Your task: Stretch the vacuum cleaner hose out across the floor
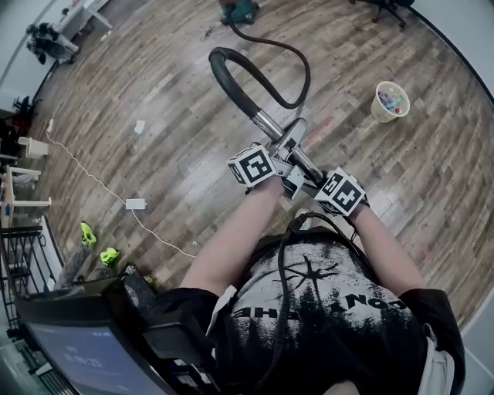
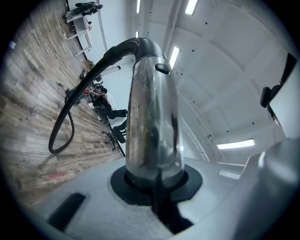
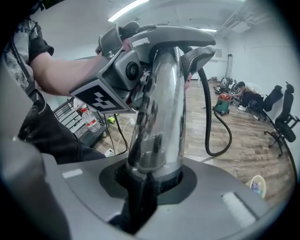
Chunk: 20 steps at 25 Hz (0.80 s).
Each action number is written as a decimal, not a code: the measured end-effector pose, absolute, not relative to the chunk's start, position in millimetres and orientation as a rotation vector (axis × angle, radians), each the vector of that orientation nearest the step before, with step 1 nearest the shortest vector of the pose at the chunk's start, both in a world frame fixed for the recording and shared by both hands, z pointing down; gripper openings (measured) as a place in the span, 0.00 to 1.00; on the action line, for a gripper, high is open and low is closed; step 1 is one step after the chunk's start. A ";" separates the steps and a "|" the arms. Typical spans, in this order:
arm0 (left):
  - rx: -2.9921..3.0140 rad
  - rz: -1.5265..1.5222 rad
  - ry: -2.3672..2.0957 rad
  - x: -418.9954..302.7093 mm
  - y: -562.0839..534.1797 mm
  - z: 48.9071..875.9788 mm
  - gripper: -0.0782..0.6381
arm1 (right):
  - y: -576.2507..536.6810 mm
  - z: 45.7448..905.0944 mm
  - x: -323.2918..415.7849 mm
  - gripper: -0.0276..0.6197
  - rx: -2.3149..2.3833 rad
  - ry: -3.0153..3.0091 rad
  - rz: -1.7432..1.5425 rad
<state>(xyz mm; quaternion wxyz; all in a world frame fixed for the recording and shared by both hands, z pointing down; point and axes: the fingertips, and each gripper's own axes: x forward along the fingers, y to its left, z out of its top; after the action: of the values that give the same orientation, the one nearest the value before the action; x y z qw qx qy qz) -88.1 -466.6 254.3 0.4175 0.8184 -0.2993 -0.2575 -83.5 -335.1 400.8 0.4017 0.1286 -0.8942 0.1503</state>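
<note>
**Desk:** How much of the room have you got to work with?

**Operator:** Plenty. The wooden floor (image 1: pixel 177 154) runs wide ahead of me. Only a pale bucket (image 1: pixel 390 100) stands off to my right and a white cable (image 1: pixel 93 177) trails along the left. The vacuum cleaner (image 1: pixel 239 9) sits at the far end, well apart from me.

**Desk:** And the hose?

**Operator:** Not stretched yet, I'd say. The hose (image 1: pixel 306 65) leaves the machine, swings out to the right, then doubles back in a loop on the boards before rising to me. From the left gripper view I can see that same slack curve lying on the floor, so most of the job is left. I reckon the length has to be drawn away from the machine until the loop opens out.

**Desk:** What have you got hold of?

**Operator:** The metal tube (image 1: pixel 270 126) at the hose's near end, lifted off the floor in front of my chest. My left gripper (image 2: pixel 157 187) is clenched on it, with the shiny tube wedged right between the jaws. My right gripper (image 3: pixel 147 187) is clamped on the same tube just below the left one.

**Desk:** Both grips sound?

**Operator:** They look seated, as far as I can judge.
</note>
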 end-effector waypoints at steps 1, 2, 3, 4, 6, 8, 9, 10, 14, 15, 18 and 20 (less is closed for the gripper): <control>2.046 -0.644 -0.762 -94.7 -460.1 256.7 0.17 | -327.5 401.2 -88.6 0.19 0.316 -2.261 0.389; 2.039 -0.642 -0.769 -100.8 -453.1 258.1 0.17 | -319.4 401.3 -94.2 0.19 0.308 -2.262 0.400; 2.033 -0.642 -0.768 -106.4 -445.4 258.2 0.17 | -310.9 401.2 -100.4 0.19 0.302 -2.263 0.411; 2.026 -0.644 -0.764 -112.0 -437.1 258.0 0.17 | -302.0 401.3 -106.6 0.19 0.300 -2.261 0.420; 2.015 -0.646 -0.754 -123.7 -419.1 258.4 0.17 | -283.5 401.8 -118.4 0.19 0.302 -2.254 0.430; 2.013 -0.652 -0.740 -134.7 -399.8 258.9 0.17 | -264.6 403.0 -128.8 0.19 0.316 -2.245 0.435; 2.015 -0.653 -0.733 -139.8 -389.5 259.8 0.17 | -254.8 404.0 -133.9 0.19 0.328 -2.241 0.438; 2.016 -0.650 -0.728 -144.5 -378.6 262.0 0.17 | -244.2 405.5 -138.8 0.19 0.344 -2.237 0.444; 2.025 -0.642 -0.679 -154.2 -336.7 269.3 0.17 | -203.1 412.5 -152.0 0.18 0.415 -2.227 0.470; 2.026 -0.641 -0.665 -154.2 -328.8 269.5 0.17 | -195.6 412.8 -153.0 0.18 0.433 -2.226 0.476; 2.036 -0.637 -0.628 -148.5 -310.0 268.2 0.17 | -178.7 411.5 -150.1 0.17 0.488 -2.230 0.489; 2.049 -0.631 -0.611 -141.6 -297.2 266.8 0.17 | -166.2 411.1 -145.4 0.17 0.510 -2.235 0.499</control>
<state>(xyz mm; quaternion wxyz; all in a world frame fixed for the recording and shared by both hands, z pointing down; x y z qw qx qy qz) -141.6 -297.2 266.8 0.4406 0.8251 -0.2460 -0.2539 -145.4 -166.2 411.1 0.3876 0.2003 -0.8782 0.1959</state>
